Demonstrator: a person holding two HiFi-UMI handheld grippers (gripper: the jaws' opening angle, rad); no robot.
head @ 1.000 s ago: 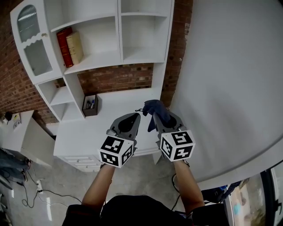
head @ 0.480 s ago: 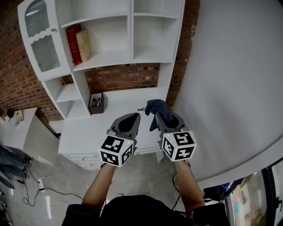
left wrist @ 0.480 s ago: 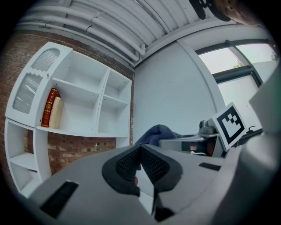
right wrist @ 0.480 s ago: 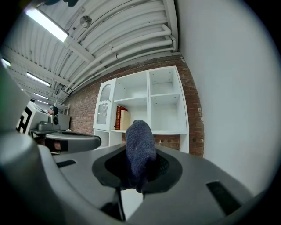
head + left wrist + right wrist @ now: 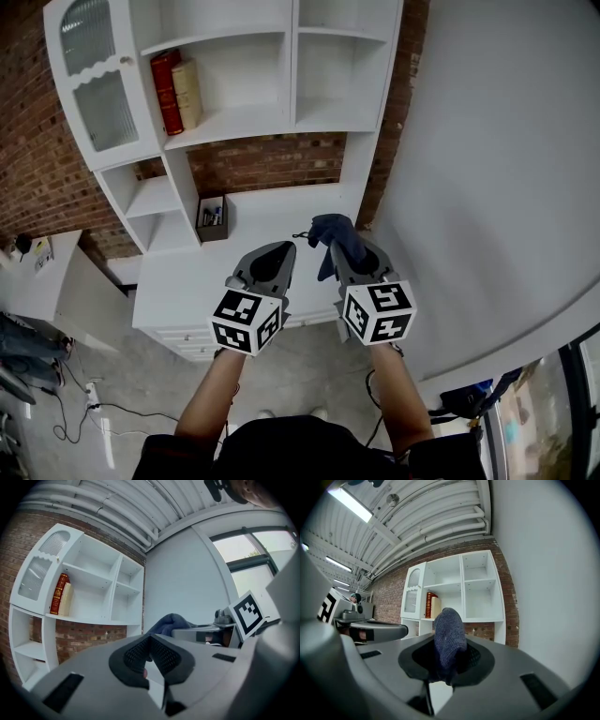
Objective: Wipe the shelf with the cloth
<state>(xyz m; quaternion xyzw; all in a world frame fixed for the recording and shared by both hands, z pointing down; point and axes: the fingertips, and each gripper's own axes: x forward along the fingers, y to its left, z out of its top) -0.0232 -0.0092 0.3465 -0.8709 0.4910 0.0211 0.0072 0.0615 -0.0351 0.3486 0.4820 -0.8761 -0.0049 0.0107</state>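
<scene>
A white shelf unit [image 5: 230, 127] stands against the brick wall, also seen in the right gripper view as the shelf unit [image 5: 478, 619] and in the left gripper view as the shelf unit [image 5: 93, 618]. My right gripper [image 5: 339, 251] is shut on a dark blue cloth [image 5: 336, 237], which bulges out between the jaws as the cloth [image 5: 449, 639]. Beside it my left gripper [image 5: 272, 255] is shut with nothing in it, the cloth [image 5: 169, 623] showing just to its right. Both grippers hang in the air in front of the white desk top [image 5: 258, 239], short of the shelves.
A red book and a tan book [image 5: 178, 91] stand on the upper left shelf. A small dark box of pens [image 5: 213, 217] sits on the desk top by the lower cubbies. A glass-fronted cabinet door [image 5: 98, 80] is at the left. A pale wall [image 5: 487, 169] fills the right.
The shelf unit has shifted right and slightly down in the head view as the person turned. Both grippers kept their places and stayed shut, the cloth still in the right one.
</scene>
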